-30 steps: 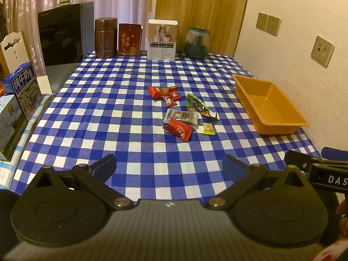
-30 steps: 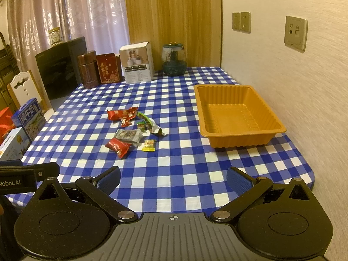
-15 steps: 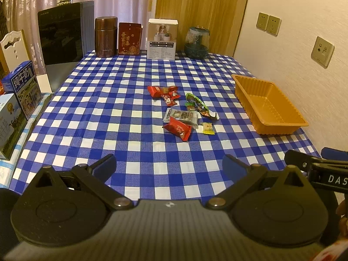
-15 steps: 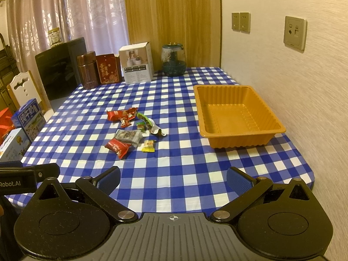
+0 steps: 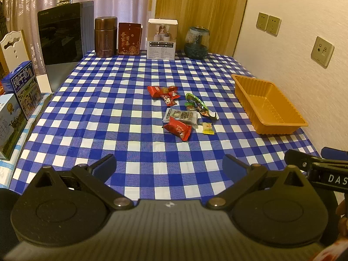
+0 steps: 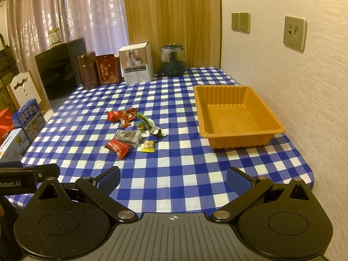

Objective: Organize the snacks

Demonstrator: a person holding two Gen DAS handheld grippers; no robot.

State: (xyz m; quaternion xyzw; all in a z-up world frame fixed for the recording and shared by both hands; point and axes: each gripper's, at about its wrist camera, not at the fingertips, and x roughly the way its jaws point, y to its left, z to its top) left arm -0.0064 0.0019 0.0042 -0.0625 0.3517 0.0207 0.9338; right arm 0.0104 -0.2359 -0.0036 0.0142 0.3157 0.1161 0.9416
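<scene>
Several wrapped snacks lie in a loose cluster mid-table: a red packet (image 5: pixel 178 129) nearest me, a grey packet (image 5: pixel 181 116), a small yellow candy (image 5: pixel 208 128), a green wrapper (image 5: pixel 198 104) and red packets (image 5: pixel 164 91) farther back. The same cluster shows in the right wrist view, with the red packet (image 6: pixel 118 148) and yellow candy (image 6: pixel 148 146). An empty orange tray (image 5: pixel 269 121) (image 6: pixel 237 140) stands at the right by the wall. My left gripper (image 5: pixel 169 165) is open and empty over the near table edge. My right gripper (image 6: pixel 173 179) is open and empty, to the right of the left one.
Along the far edge stand a brown canister (image 5: pixel 105 36), a red box (image 5: pixel 129 39), a white box (image 5: pixel 162 39) and a glass jar (image 5: pixel 196 42). Milk cartons (image 5: pixel 21 89) and a black appliance (image 5: pixel 61 41) sit left of the table. The wall runs along the right.
</scene>
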